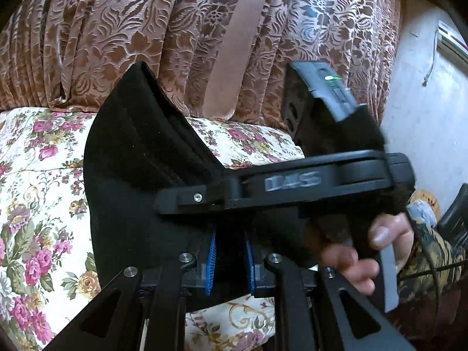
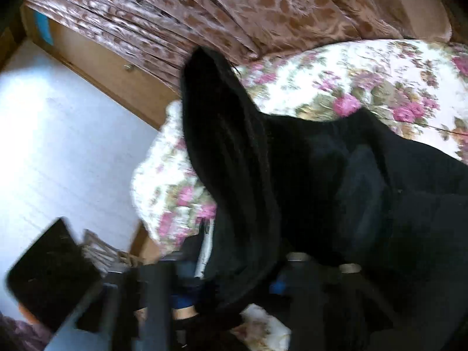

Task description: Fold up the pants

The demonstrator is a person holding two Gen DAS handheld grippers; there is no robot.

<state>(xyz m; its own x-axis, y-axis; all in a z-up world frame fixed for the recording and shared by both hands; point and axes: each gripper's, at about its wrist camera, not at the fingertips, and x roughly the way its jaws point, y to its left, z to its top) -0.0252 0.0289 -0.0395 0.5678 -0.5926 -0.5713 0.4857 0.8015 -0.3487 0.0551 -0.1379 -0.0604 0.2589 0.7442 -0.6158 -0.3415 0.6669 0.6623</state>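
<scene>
Two handheld grippers lifting black fabric pants above a floral bedspread.
Left gripper and right gripper are both pinching cloth; thin bites risk slipping, dropping the fold.

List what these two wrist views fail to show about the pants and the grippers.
- Left wrist view: the right gripper crosses the black pants, hiding their right part.
- Right wrist view: motion blur and the pants hide its fingertips.
- Both views: pants' legs cut off; fold stage unclear.
</scene>
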